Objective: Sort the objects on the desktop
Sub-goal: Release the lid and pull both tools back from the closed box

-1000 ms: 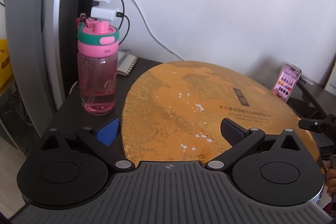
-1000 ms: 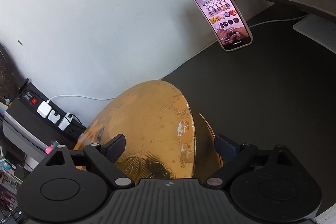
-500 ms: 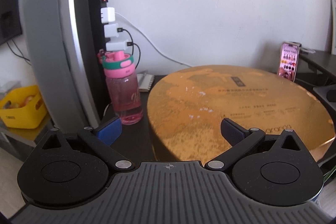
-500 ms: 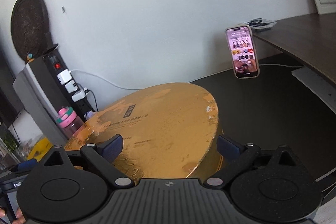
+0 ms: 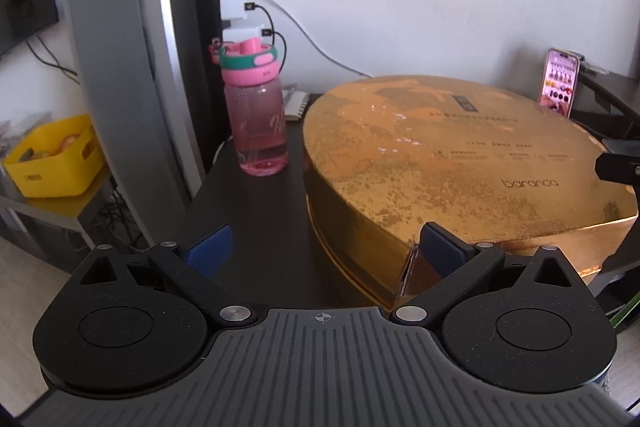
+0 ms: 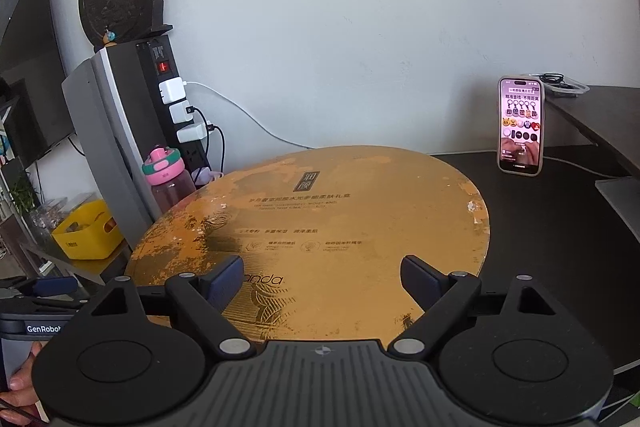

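A large round gold gift box (image 5: 452, 163) (image 6: 320, 235) lies flat on the dark desk (image 5: 256, 211). My left gripper (image 5: 324, 251) is open at the box's near left edge, its right finger against the torn rim and its left finger over bare desk. My right gripper (image 6: 322, 281) is open above the box's near edge, nothing between its fingers. A pink water bottle (image 5: 256, 111) (image 6: 166, 177) with a green-banded lid stands left of the box. A phone (image 5: 560, 87) (image 6: 520, 131) with a lit screen stands upright at the back right.
A grey tower (image 5: 132, 75) with a black power strip (image 6: 168, 91) and white chargers stands at the desk's left edge. A notepad (image 5: 296, 103) lies behind the bottle. A yellow bin (image 5: 52, 155) sits on a lower shelf to the left. A raised shelf (image 6: 600, 115) is at right.
Both grippers have drawn back and lowered toward the box's near edge. The box, tilted a second ago, now lies flat. The other objects have kept their places.
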Motion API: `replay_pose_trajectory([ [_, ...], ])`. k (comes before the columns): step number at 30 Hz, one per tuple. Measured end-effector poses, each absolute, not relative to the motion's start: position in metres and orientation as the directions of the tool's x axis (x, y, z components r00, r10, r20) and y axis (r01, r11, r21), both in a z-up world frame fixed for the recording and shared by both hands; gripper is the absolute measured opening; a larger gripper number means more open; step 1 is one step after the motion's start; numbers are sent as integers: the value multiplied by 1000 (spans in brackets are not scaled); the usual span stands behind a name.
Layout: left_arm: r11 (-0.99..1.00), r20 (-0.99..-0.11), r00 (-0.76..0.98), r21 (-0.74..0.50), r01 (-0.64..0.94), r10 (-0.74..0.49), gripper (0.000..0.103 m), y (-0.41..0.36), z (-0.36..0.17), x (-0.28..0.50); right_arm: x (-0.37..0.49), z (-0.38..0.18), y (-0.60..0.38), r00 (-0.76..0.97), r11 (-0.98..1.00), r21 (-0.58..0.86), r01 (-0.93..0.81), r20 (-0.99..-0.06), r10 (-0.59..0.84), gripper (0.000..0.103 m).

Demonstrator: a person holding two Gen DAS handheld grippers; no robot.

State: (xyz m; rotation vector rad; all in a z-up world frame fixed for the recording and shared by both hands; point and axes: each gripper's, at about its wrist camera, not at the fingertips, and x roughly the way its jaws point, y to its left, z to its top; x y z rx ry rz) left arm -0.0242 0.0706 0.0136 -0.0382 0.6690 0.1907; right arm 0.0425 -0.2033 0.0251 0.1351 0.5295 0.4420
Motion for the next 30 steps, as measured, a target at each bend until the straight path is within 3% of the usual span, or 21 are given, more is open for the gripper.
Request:
replay_pose_trajectory([
  [5,979,-674,723,0,-204,150,101,75,2,-21,39,28,-207,776,894,241,-377,-445,447,88],
  [19,992,-563,818,110,-65,116,103,16,42,-12,20,30,-205,799,921,155,-357,-460,388,97],
  [30,992,-628,772,120,-30,99,103,-16,24,-14,18,27,-214,816,942,156,-296,-472,334,100],
])
